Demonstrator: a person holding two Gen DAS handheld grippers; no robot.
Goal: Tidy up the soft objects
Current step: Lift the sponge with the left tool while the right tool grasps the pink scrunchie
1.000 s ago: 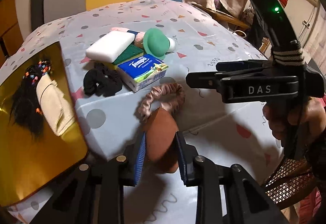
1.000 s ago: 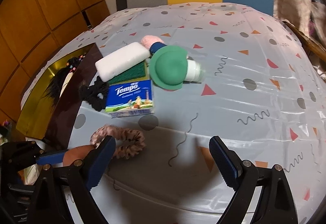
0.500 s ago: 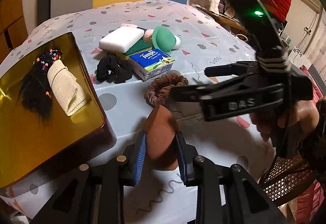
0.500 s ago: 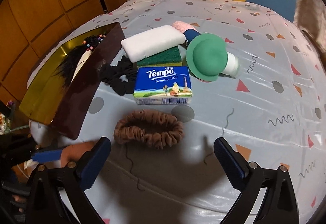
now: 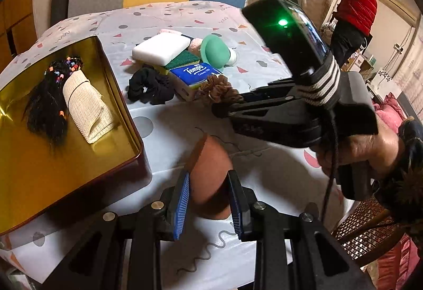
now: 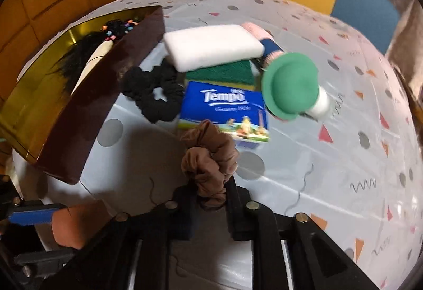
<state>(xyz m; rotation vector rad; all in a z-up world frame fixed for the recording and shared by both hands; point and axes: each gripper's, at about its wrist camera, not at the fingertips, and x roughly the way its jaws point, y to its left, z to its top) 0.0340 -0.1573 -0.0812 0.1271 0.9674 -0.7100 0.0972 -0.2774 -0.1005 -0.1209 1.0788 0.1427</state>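
My left gripper point(image 5: 208, 193) is shut on a brown teardrop sponge point(image 5: 210, 171), held just right of the gold tin point(image 5: 124, 105). My right gripper point(image 6: 211, 201) is shut on the brown scrunchie point(image 6: 208, 158), bunched up between its jaws just in front of the blue Tempo tissue pack point(image 6: 224, 107). In the left wrist view the right gripper point(image 5: 224, 105) comes in from the right with the scrunchie point(image 5: 220, 90) at its tip. Inside the tin lie a black hairpiece with coloured beads point(image 5: 47, 102) and a cream cloth roll point(image 5: 87, 110). A black scrunchie point(image 6: 154, 94) lies beside the tin.
A white sponge point(image 6: 211, 45) rests on a green scouring pad point(image 6: 222, 74), with a pink-and-blue roll point(image 6: 264, 41) and a green-capped white bottle point(image 6: 290, 86) nearby. A person in red point(image 5: 354, 2) stands at the back right. A wicker chair point(image 5: 362, 234) is at the table's right edge.
My right gripper has moved down onto the brown scrunchie and shut on it, bunching the flat ring into a clump. The left gripper keeps its hold on the brown sponge.
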